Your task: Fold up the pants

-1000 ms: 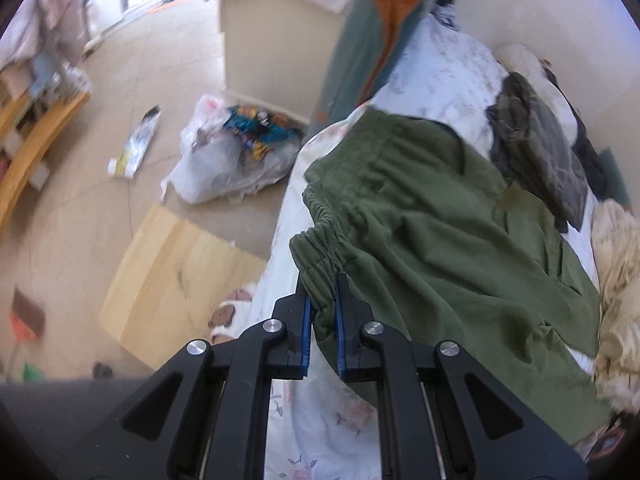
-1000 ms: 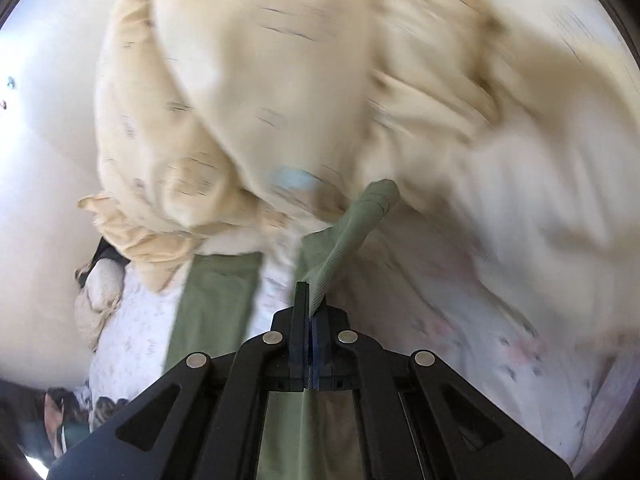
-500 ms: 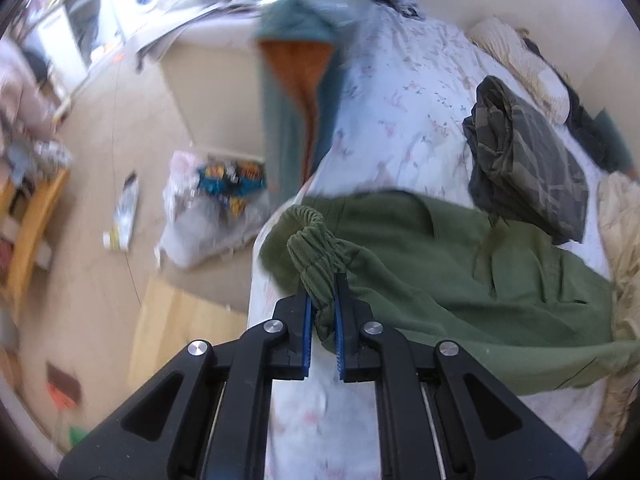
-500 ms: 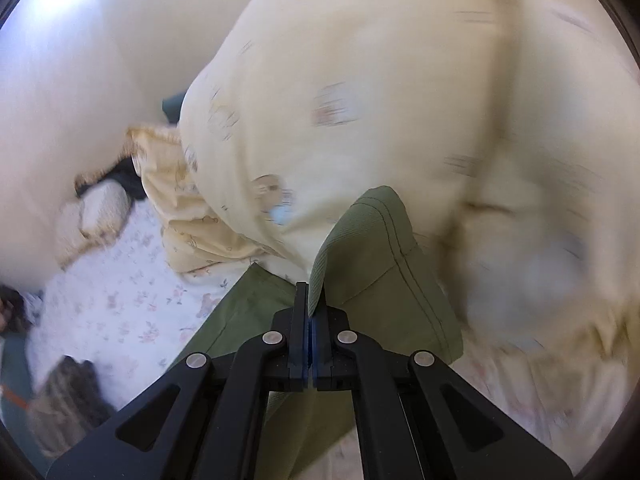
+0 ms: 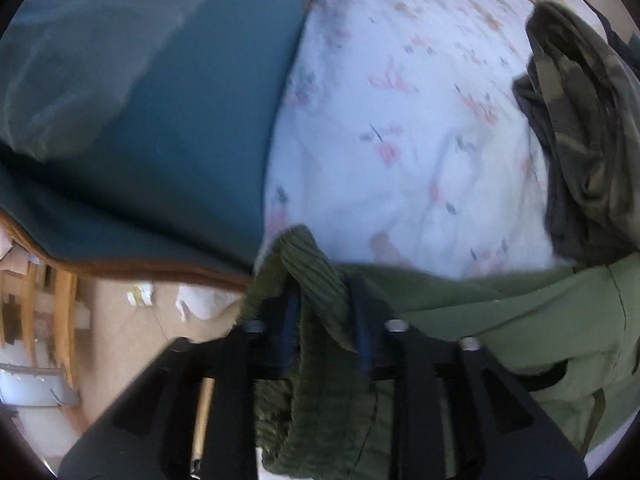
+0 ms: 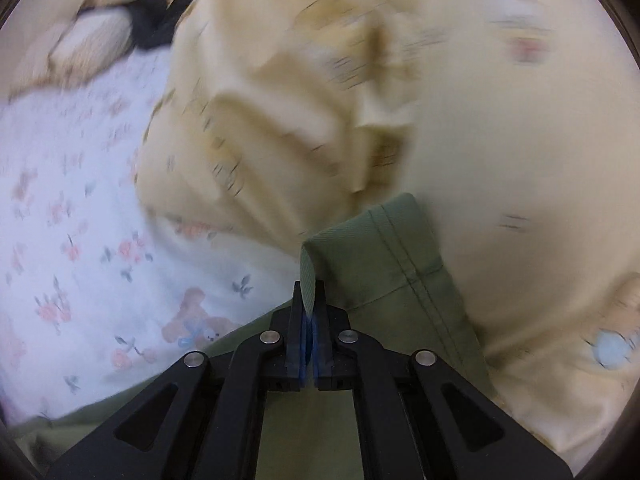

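Olive green pants (image 5: pixel 520 316) lie across a white flowered bed sheet (image 5: pixel 400 140). My left gripper (image 5: pixel 326 320) is shut on the ribbed elastic waistband (image 5: pixel 316 280), which bunches thickly between the fingers. My right gripper (image 6: pixel 308 312) is shut on the hem of a pant leg (image 6: pixel 380 252), and the green cloth (image 6: pixel 312 432) runs back under the gripper. The middle of the pants is out of sight.
A teal blanket with an orange lining (image 5: pixel 140 100) hangs at the bed's left edge. Camouflage clothing (image 5: pixel 588 128) lies on the sheet at right. A cream patterned duvet (image 6: pixel 440 100) is piled just beyond the hem. Floor and wooden furniture (image 5: pixel 44 308) show lower left.
The left gripper has carried the waistband forward over the bed toward the teal blanket. The right gripper has swung with the hem, and the sheet now shows at its left.
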### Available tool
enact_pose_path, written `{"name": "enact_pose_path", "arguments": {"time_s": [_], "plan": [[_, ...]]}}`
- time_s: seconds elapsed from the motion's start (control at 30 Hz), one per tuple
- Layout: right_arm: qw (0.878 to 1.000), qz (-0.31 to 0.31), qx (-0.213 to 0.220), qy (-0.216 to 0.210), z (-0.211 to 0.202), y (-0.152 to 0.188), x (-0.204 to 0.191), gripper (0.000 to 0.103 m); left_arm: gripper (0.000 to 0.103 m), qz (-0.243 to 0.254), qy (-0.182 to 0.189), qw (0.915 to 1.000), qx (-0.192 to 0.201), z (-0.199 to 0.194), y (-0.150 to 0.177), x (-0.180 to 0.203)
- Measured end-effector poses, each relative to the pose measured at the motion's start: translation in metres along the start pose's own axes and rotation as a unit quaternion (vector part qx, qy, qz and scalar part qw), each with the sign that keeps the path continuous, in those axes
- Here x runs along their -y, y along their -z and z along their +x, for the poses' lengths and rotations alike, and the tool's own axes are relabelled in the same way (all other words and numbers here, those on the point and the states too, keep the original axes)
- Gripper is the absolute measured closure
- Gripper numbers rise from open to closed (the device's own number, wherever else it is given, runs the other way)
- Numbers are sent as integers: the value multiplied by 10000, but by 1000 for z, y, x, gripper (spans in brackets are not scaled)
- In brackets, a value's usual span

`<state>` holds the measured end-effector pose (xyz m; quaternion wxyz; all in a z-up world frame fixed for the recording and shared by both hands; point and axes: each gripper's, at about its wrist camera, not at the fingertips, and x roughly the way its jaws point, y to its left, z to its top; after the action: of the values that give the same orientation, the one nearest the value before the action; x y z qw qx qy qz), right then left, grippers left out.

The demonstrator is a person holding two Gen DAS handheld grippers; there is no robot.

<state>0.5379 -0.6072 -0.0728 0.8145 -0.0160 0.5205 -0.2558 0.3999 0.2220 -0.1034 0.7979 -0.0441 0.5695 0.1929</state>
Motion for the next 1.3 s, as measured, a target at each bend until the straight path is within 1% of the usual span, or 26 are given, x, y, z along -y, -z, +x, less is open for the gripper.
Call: {"name": "enact_pose_path", "arguments": {"time_s": [0.07, 0.1, 0.17, 0.23, 0.3, 0.33, 0.37, 0.4, 0.47, 0.5, 0.53, 0.57, 0.6, 0.63, 0.7, 0.77, 0.8, 0.83, 0.87, 0.93, 1.0, 1.07, 1.1, 1.13, 1.23, 1.3], "plan": [[9995, -121, -113, 258, 4, -1, 5, 80, 34, -192, -134, 9991, 343, -14, 1, -7], [9993, -117, -67, 361, 1, 0, 12, 75, 30, -308, -207, 9979, 528, -23, 3, -11], [9989, -176, 222, 362, -15, 0, 24, 39, 26, -484, -258, 9932, 1025, -48, 11, -17], [9974, -366, 626, 34, -41, 7, 32, 37, 28, -126, -100, 9855, 1686, -75, 28, -6], [9923, -834, 540, -741, -58, 25, 27, 44, 41, 499, 242, 9822, 1797, -85, 46, 17], [9881, -1030, 550, -1002, -67, 38, 23, 57, 44, 807, 510, 9808, 1698, -85, 58, 32], [9839, -1158, 566, -1240, -74, 51, 18, 63, 46, 1019, 712, 9796, 1578, -81, 66, 45], [9763, -1312, 509, -1642, -82, 66, 12, 62, 52, 1252, 936, 9778, 1392, -74, 77, 60], [9586, -1651, 291, -2303, -90, 99, -5, 67, 82, 1549, 1077, 9765, 1042, -56, 86, 82], [9533, -1888, 188, -2351, -90, 114, -17, 68, 97, 1686, 989, 9773, 823, -42, 90, 92], [9504, -2253, 53, -2142, -85, 131, -32, 72, 102, 1749, 791, 9796, 590, -24, 93, 99], [9494, -2632, -49, -1710, -71, 145, -45, 83, 103, 1748, 655, 9816, 404, -10, 93, 101], [9519, -2710, -189, -1415, -54, 152, -47, 83, 103, 1689, 528, 9838, 269, 3, 92, 101], [9580, -2519, -400, -1313, -35, 152, -39, 83, 103, 1614, 297, 9863, 160, 16, 91, 98], [9745, -1954, -299, -1059, -19, 141, -11, 80, 102, 1572, 89, 9873, 188, 24, 89, 91], [9903, -1361, -244, 101, -1, 127, 36, 78, 102, 1648, -82, 9859, 266, 19, 92, 84], [9938, -1039, -369, 165, 7, 123, 61, 77, 102, 1665, -130, 9856, 268, 17, 94, 82], [9967, -618, -516, -37, 12, 122, 89, 77, 102, 1609, -121, 9865, 292, 15, 94, 80], [9981, -169, -444, -389, 8, 124, 115, 77, 102, 1513, -73, 9878, 355, 10, 96, 77], [9945, 345, -70, -988, -10, 133, 150, 77, 102, 1396, 189, 9883, 578, -1, 99, 75], [9816, 1046, 290, -1573, -28, 153, 181, 74, 102, 1527, 420, 9846, 745, -10, 102, 78], [9535, 2106, 313, -2135, -29, 179, 209, 54, 102, 1702, 421, 9813, 791, -11, 104, 89], [9314, 2611, 178, -2531, -23, 191, 218, 52, 102, 1711, 349, 9817, 758, -12, 105, 94], [9189, 2868, 40, -2709, -20, 201, 222, 53, 102, 1658, 406, 9828, 706, -12, 105, 94], [8881, 3499, -363, -2957, -1, 227, 220, 50, 102, 1585, 360, 9851, 571, -5, 109, 95], [8788, 3519, -605, -3166, 19, 234, 210, 50, 102, 1419, 331, 9889, 274, 4, 108, 92]]}}
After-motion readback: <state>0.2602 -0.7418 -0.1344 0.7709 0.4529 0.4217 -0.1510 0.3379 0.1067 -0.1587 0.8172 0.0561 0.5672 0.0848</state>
